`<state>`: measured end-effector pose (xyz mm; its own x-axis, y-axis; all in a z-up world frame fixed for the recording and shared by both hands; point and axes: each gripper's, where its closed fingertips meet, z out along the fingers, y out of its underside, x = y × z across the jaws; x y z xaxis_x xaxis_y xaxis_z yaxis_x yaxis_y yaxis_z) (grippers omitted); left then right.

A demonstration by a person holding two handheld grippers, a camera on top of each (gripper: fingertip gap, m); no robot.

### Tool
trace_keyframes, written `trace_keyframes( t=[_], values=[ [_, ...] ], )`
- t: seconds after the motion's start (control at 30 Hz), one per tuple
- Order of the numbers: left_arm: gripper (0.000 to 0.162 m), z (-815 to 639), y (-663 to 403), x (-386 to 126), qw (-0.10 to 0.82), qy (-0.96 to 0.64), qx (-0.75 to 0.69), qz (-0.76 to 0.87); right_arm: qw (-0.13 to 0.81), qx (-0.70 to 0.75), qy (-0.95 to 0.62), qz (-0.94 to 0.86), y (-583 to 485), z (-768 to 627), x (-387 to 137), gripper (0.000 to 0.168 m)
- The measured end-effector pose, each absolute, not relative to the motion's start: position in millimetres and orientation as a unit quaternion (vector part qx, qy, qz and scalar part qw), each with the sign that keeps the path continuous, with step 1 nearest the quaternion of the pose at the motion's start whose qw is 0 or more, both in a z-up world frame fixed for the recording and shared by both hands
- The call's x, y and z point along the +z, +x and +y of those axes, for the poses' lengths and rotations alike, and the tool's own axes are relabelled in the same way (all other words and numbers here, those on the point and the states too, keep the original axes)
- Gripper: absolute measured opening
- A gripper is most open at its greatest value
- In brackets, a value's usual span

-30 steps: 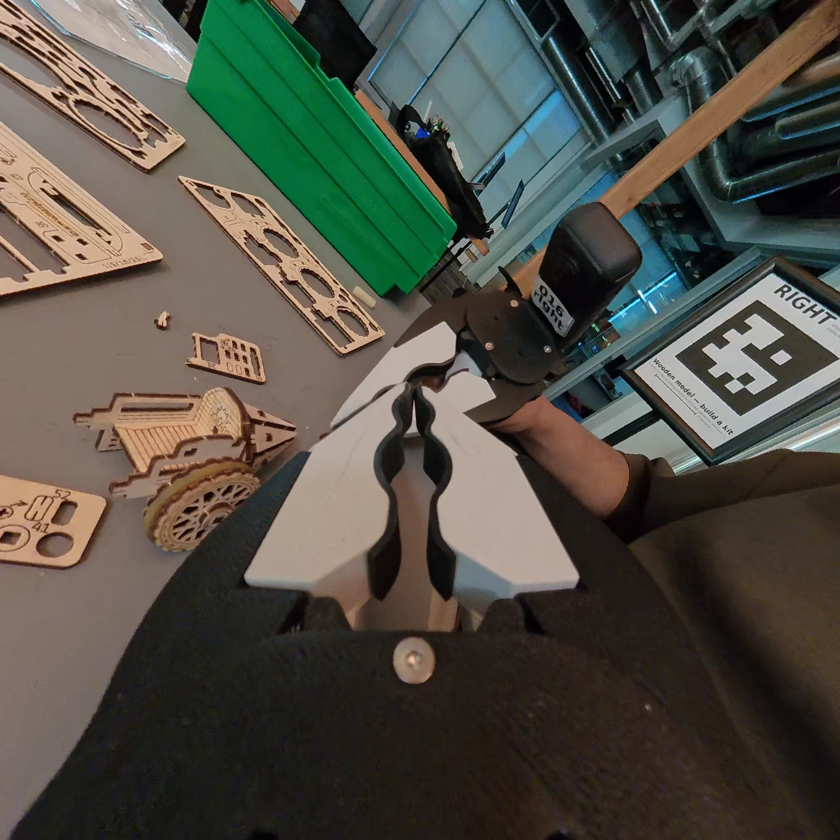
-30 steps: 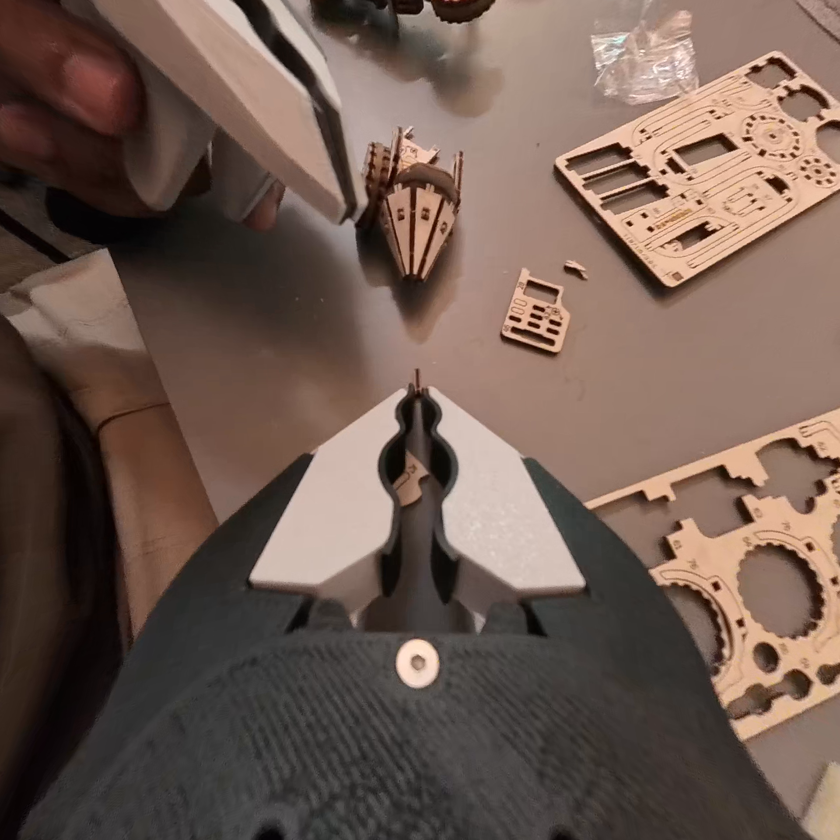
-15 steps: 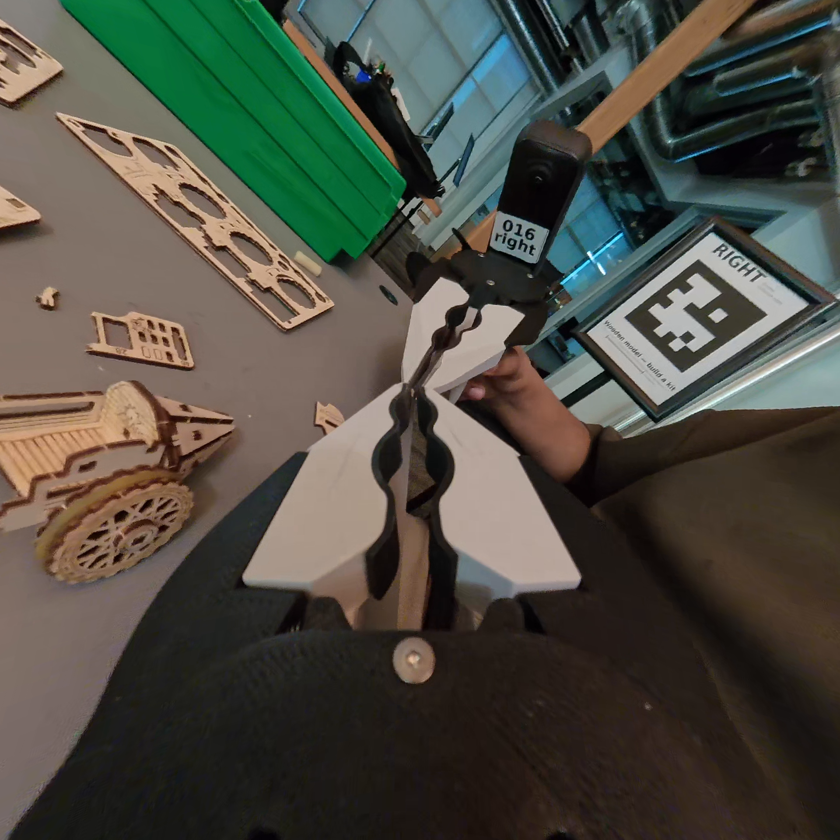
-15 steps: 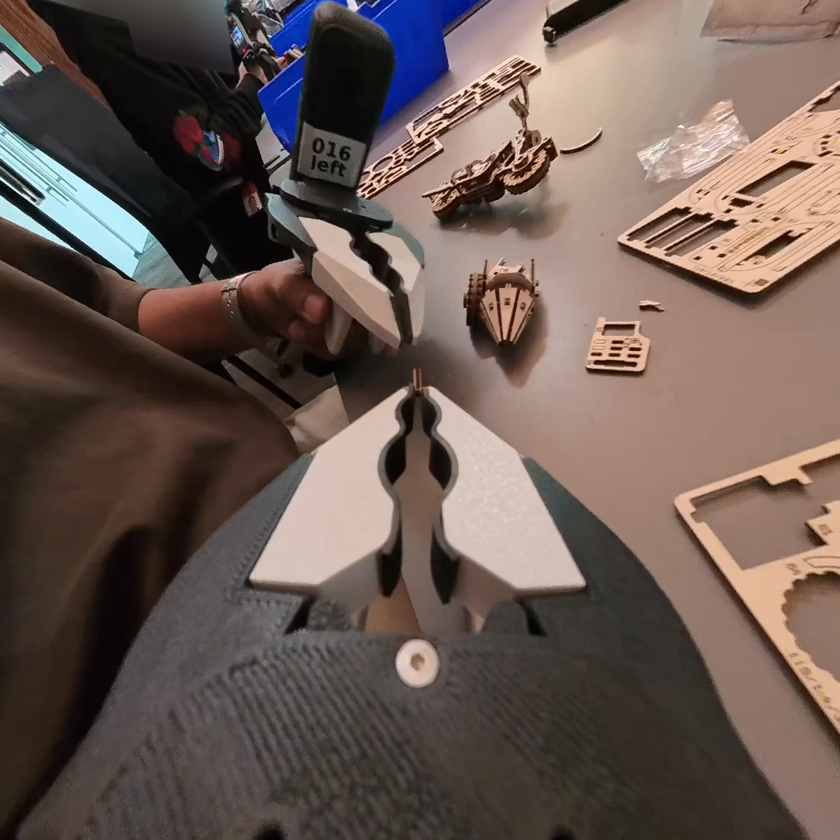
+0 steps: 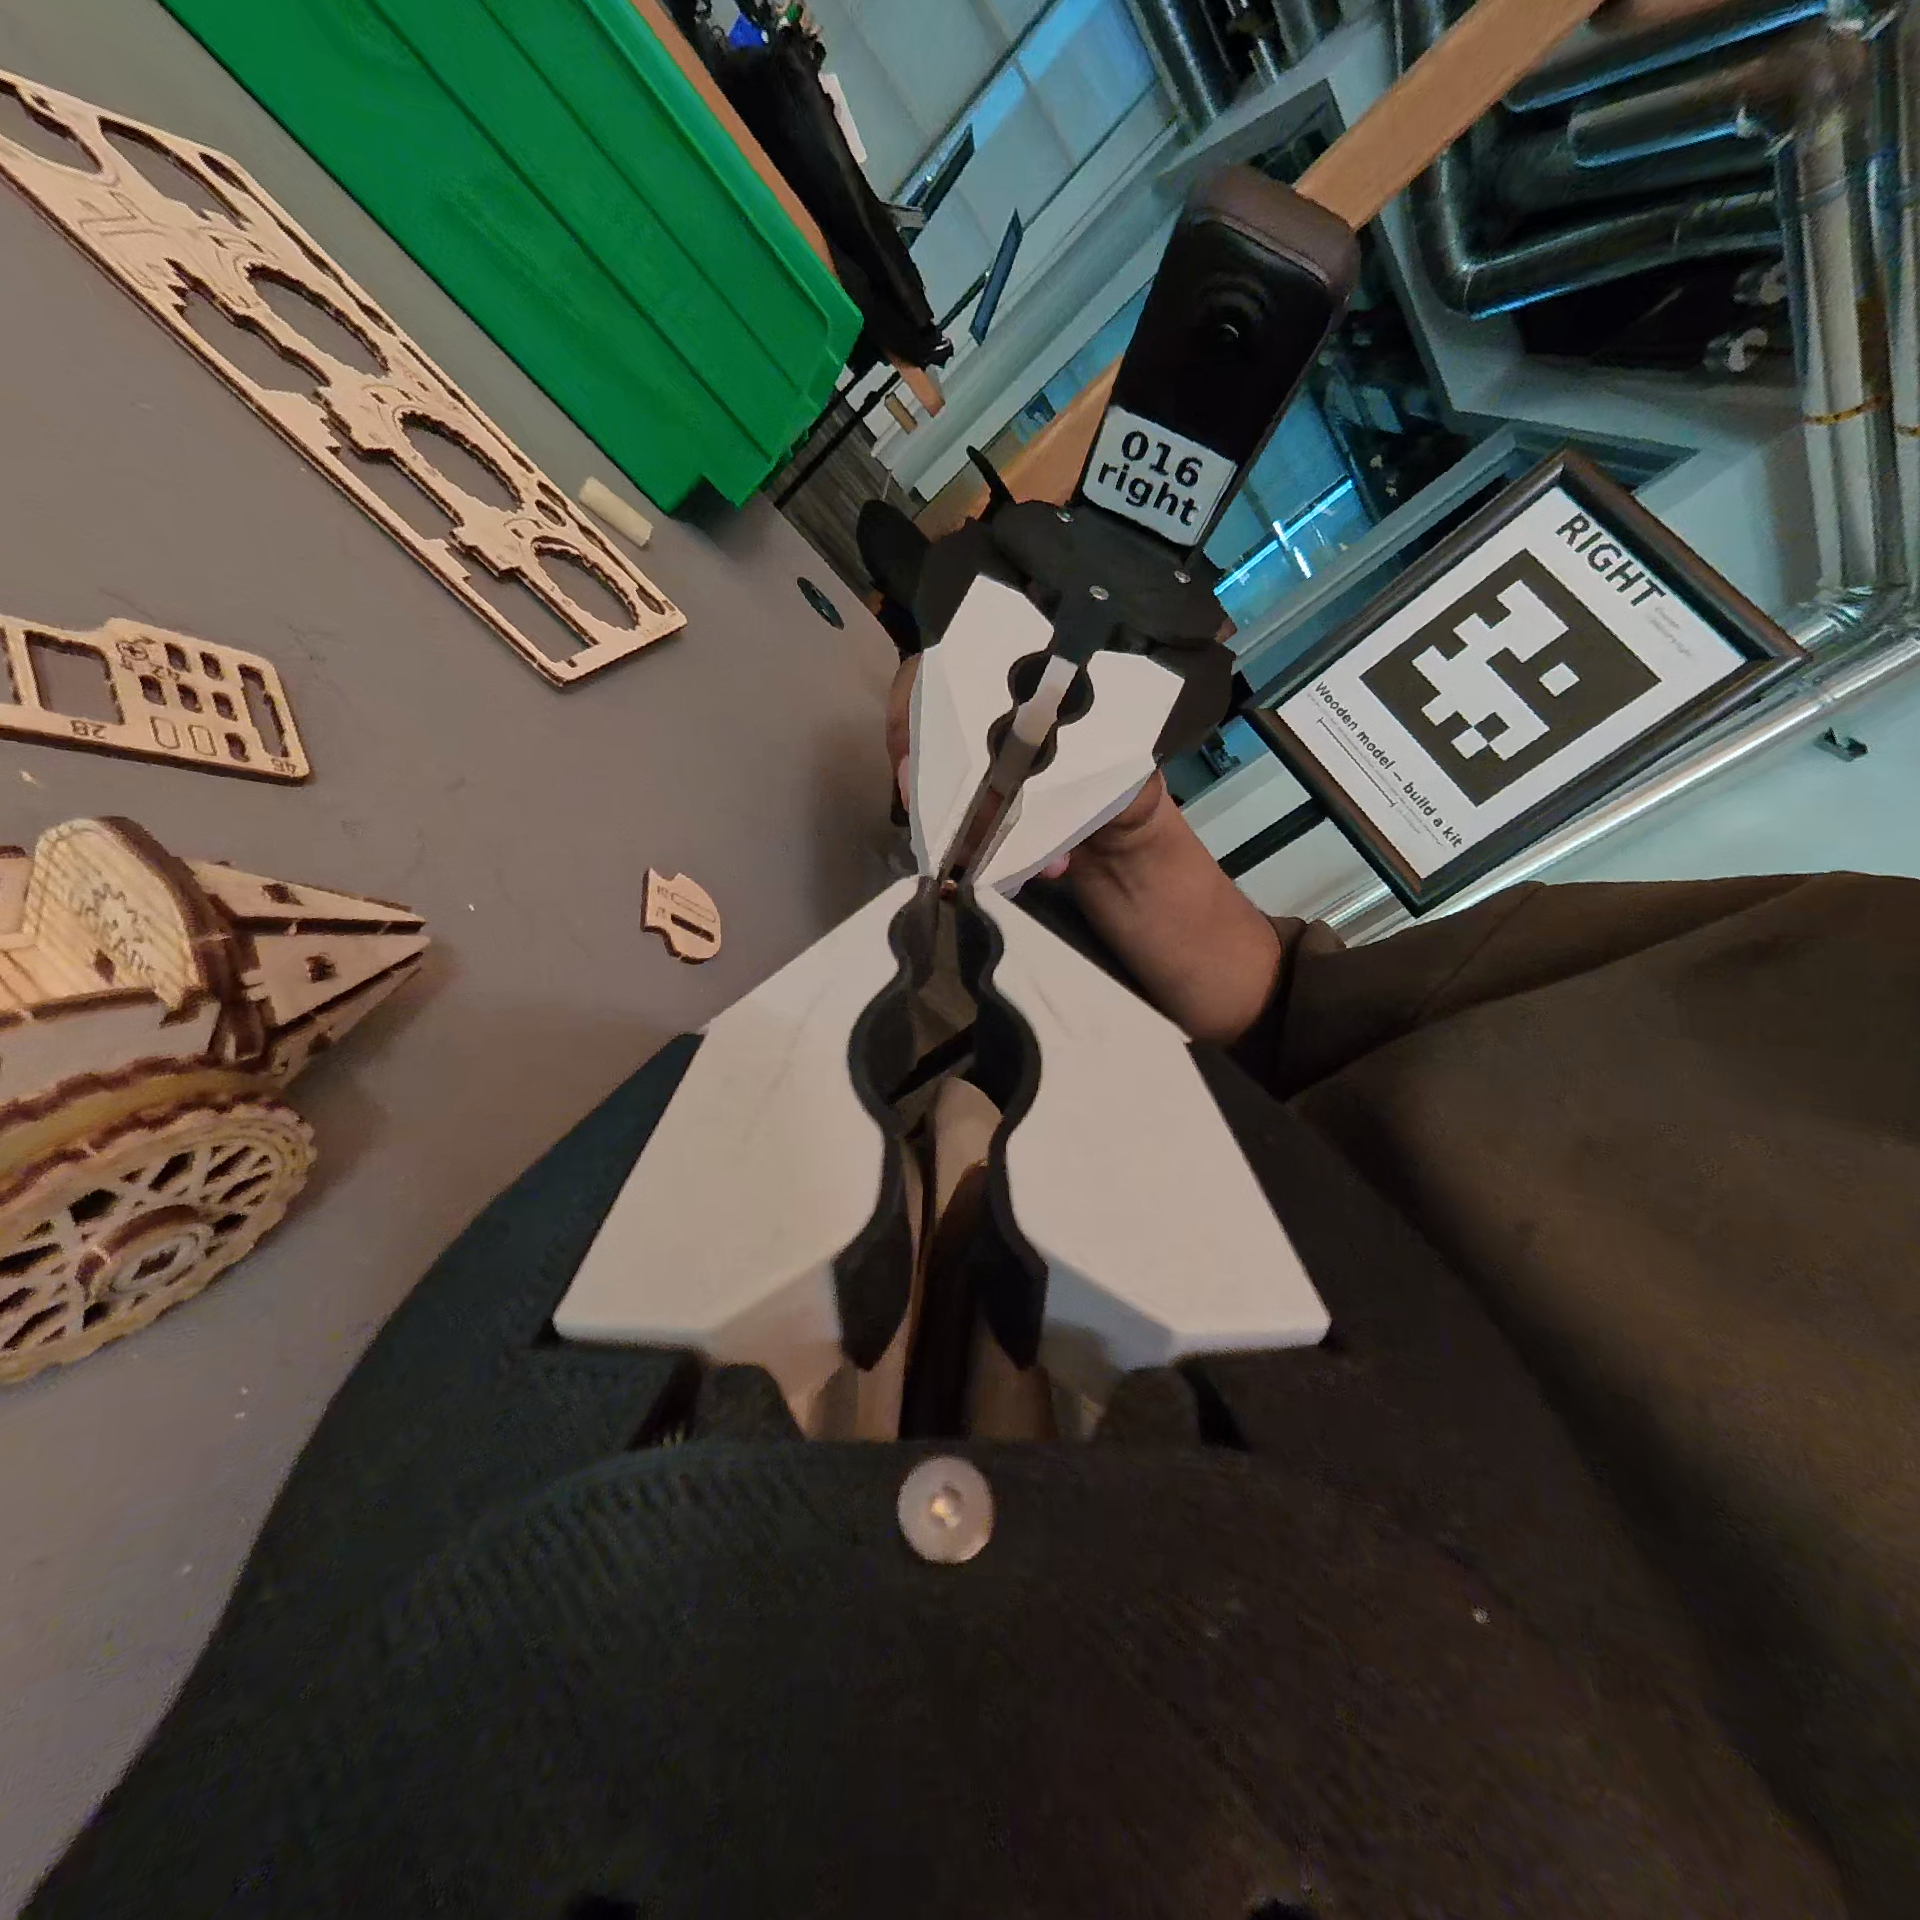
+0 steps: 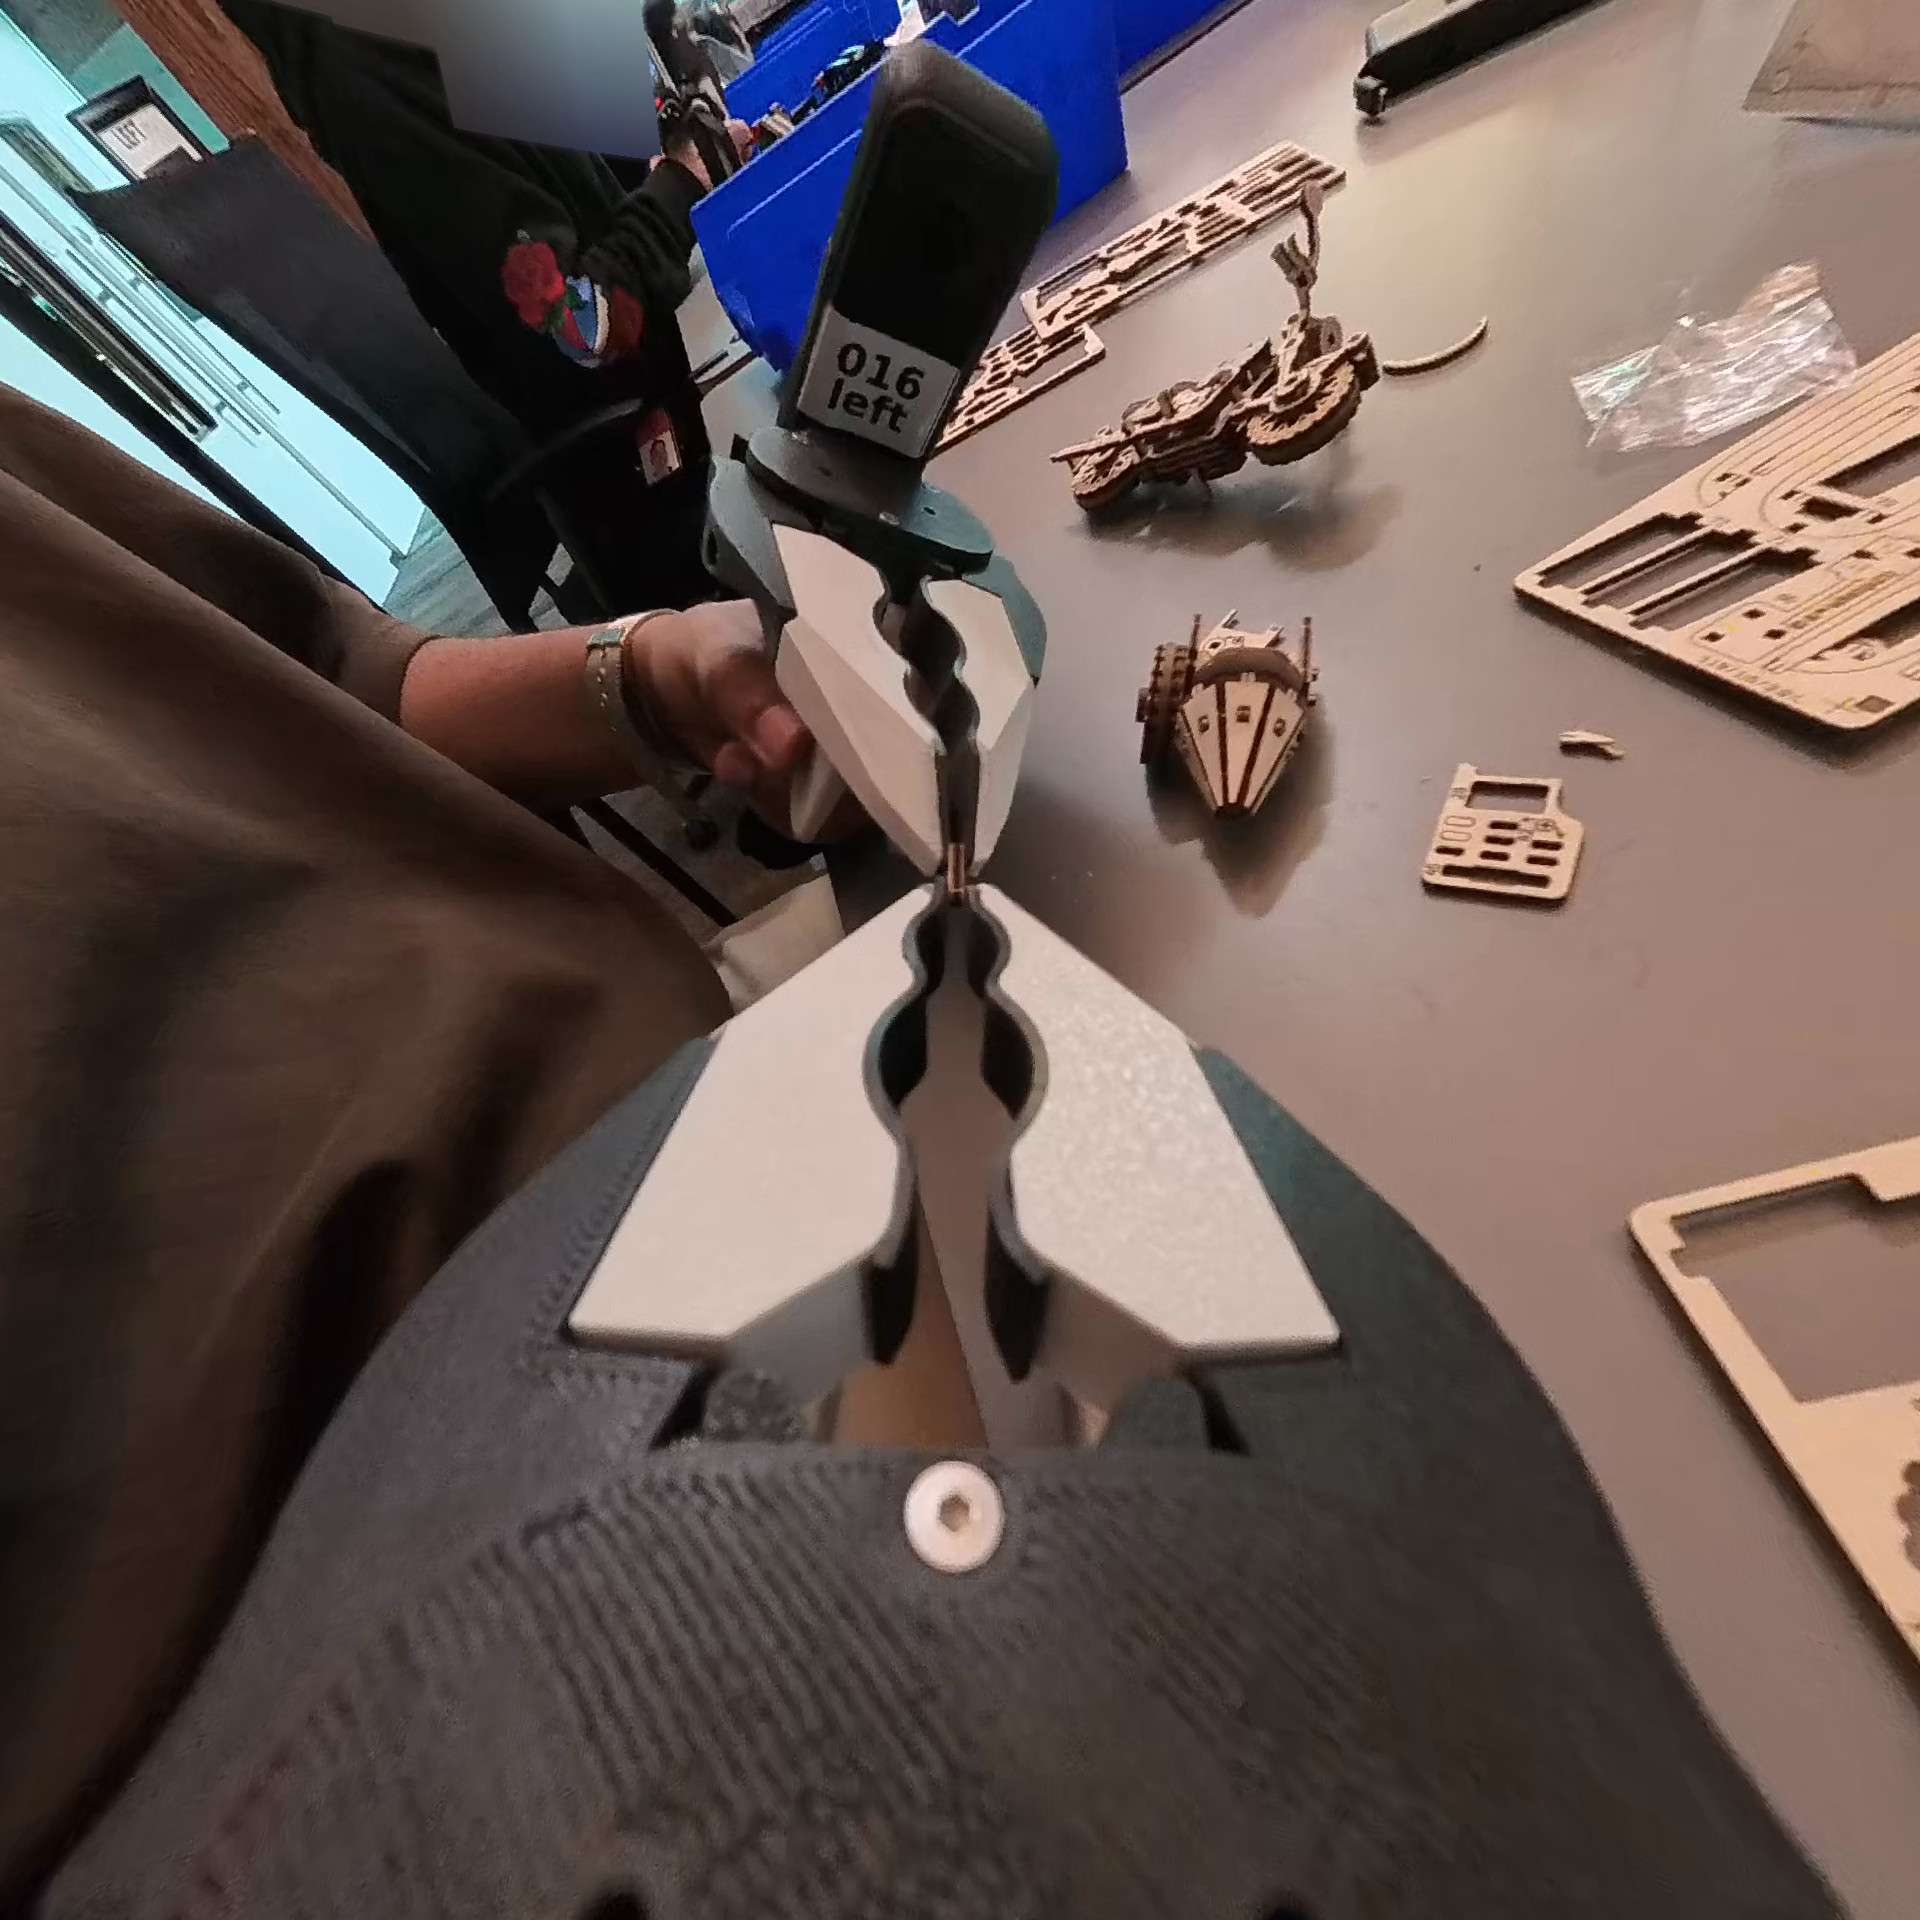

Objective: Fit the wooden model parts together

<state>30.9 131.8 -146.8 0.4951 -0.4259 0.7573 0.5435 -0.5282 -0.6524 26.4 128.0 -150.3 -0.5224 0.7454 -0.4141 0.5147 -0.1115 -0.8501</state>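
A tiny wooden part [image 6: 956,871] sits pinched between the two tool tips, held in the air above the near edge of the desk [image 6: 1351,1039]. The left gripper [image 6: 954,847] and right gripper [image 6: 951,904] meet nose to nose on it, both pairs of fingers closed, though which one truly clamps it I cannot tell. Its long axis seems to run along both tools. Beyond the part, on the desk, lie a half-built wooden model [image 6: 1231,707] and a small cut-out panel [image 6: 1501,847], well clear.

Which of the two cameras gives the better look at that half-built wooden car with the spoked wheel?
The left wrist view: the wooden car lies close at its left edge, spokes and panels sharp, though partly cropped. The right wrist view shows it whole but farther off and smaller, nose toward the camera.
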Motion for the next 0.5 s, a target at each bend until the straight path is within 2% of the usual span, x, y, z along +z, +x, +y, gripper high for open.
trace_keyframes(
  t=[0.07,0.13,0.23,0.33,0.5],
  values=[
    [0.000,133,27,-144,0.487,-0.705,-0.512,-0.061,0.133,0.576,-0.466,-0.658,24,131,-144,0.001],
    [0.000,136,20,-142,0.487,-0.685,-0.533,-0.099,0.196,0.564,-0.445,-0.667,22,137,-137,0.010],
    [0.000,136,18,-138,0.476,-0.651,-0.577,-0.132,0.316,0.490,-0.402,-0.706,19,145,-134,0.017],
    [0.000,136,20,-135,0.471,-0.639,-0.592,-0.138,0.386,0.419,-0.359,-0.739,19,141,-136,0.019],
    [0.000,135,22,-134,0.469,-0.634,-0.599,-0.138,0.423,0.386,-0.326,-0.752,20,133,-133,0.008]
  ],
)
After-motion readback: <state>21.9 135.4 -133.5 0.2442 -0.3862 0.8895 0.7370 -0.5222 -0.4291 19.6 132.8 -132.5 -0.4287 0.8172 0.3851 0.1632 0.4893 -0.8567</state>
